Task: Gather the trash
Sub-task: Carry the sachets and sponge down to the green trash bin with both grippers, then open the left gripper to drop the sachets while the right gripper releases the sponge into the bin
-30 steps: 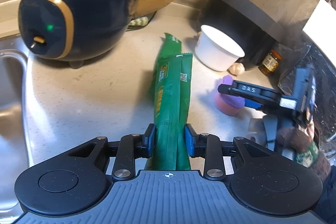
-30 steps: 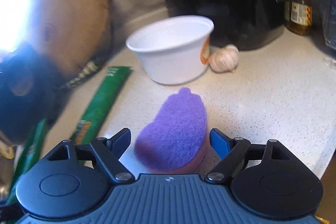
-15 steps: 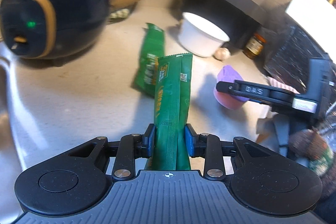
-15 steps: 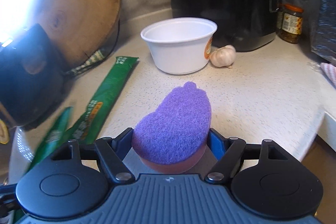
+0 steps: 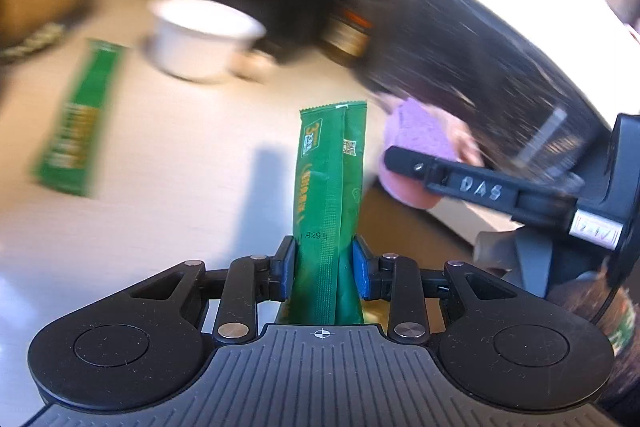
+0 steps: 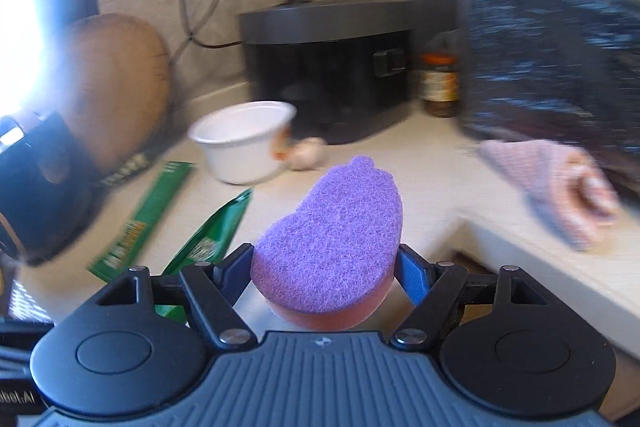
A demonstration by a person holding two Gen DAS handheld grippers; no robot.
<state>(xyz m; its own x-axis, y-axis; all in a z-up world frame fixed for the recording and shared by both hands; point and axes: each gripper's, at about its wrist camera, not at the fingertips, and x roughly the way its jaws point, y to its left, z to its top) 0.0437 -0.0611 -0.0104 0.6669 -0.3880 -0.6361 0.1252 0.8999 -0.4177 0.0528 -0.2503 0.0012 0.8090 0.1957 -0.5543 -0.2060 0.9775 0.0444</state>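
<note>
Left gripper (image 5: 324,263) clamped on green wrapper (image 5: 330,183), sticking up at 12 – right gripper (image 6: 325,269) pinching purple sponge (image 6: 336,247); second wrapper (image 5: 76,123) on counter (image 5: 180,167) at 10.

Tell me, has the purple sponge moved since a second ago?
Yes. The purple sponge, gripped in the right claw, has lifted off the counter and pulled back from the white bowl.

Black cooker (image 6: 328,67), jar (image 6: 440,87), garlic (image 6: 306,153).
</note>
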